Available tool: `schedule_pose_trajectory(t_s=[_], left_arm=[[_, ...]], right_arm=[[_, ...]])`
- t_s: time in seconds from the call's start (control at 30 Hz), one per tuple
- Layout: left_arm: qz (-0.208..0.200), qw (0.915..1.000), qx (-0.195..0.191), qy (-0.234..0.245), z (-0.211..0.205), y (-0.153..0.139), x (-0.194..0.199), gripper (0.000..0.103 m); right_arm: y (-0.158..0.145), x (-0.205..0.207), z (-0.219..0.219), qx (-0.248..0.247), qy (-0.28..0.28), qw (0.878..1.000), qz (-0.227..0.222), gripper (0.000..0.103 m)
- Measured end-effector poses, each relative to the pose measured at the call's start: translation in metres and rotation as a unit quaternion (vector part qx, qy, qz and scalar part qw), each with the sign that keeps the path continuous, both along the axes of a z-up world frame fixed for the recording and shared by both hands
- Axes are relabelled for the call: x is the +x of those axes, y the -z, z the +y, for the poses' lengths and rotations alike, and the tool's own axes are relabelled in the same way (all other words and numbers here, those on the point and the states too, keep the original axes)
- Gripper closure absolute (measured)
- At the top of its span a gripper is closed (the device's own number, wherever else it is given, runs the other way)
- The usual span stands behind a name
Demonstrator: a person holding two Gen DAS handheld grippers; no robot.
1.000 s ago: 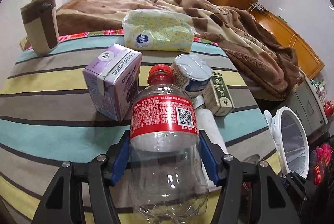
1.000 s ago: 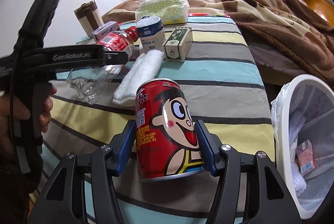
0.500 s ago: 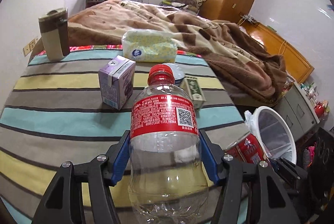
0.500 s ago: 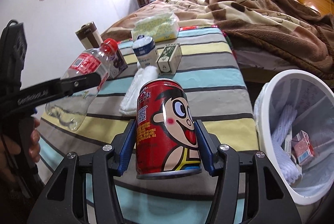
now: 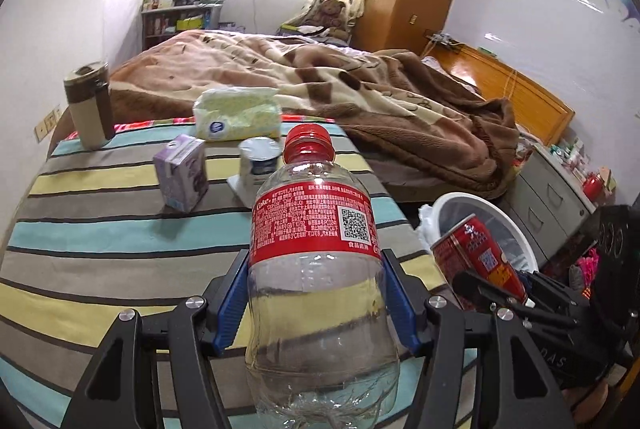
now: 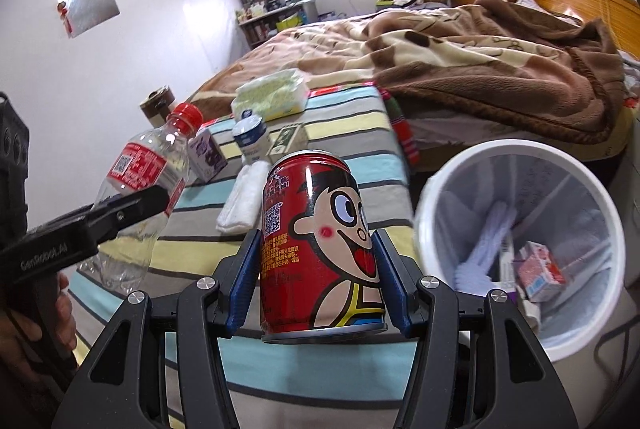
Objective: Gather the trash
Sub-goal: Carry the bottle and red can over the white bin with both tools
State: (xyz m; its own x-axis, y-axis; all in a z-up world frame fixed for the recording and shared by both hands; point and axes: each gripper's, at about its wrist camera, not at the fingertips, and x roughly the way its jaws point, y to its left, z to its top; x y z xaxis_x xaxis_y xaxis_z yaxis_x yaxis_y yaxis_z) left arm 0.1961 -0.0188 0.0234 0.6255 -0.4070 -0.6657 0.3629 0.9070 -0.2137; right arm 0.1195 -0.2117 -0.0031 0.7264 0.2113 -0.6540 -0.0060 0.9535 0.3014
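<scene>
Left wrist view: the left claw [image 5: 316, 305] is clamped on a clear empty plastic bottle with a red label and red cap [image 5: 316, 269], blue pads pressing its sides below the label. The bottle's long axis runs along the fingers, cap pointing forward and away from the camera, and it is held up off the striped cloth-covered table [image 5: 100, 229]. From the right wrist view the same bottle [image 6: 140, 197] tilts, cap up and toward the bed.

Right wrist view: the right claw [image 6: 316, 285] grips a red drink can printed with a cartoon boy's face [image 6: 316, 249], pads on both sides of its lower half. The can stands upright in the grip, top rim up, long axis vertical, just beside a white round bin lined with a plastic bag [image 6: 440, 197], which already holds a pink carton [image 6: 540, 271] and white paper.

On the table sit a purple milk carton [image 5: 182, 177], a white pot with a blue band [image 5: 259, 161], a pale yellow tissue pack [image 5: 236, 113], a brown and cream tumbler [image 5: 89, 107], a small green box [image 6: 289, 139] and a folded white towel [image 6: 244, 203].
</scene>
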Motion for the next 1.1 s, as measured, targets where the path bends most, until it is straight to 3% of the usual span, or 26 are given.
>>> schedule_pose_trajectory(t_s=[0.5,1.1], left_arm=[[-0.031,0.9981,-0.005,0.053,-0.071,-0.016,-0.030,0.041],[-0.015,0.9916,-0.018,0.127,-0.173,-0.003,-0.033,0.041]], right_arm=[[-0.005,-0.026,-0.063,0.003,0.072,0.997,-0.010,0.047],[0.005,-0.035,-0.124,0.001,0.146,0.989,-0.003,0.047]])
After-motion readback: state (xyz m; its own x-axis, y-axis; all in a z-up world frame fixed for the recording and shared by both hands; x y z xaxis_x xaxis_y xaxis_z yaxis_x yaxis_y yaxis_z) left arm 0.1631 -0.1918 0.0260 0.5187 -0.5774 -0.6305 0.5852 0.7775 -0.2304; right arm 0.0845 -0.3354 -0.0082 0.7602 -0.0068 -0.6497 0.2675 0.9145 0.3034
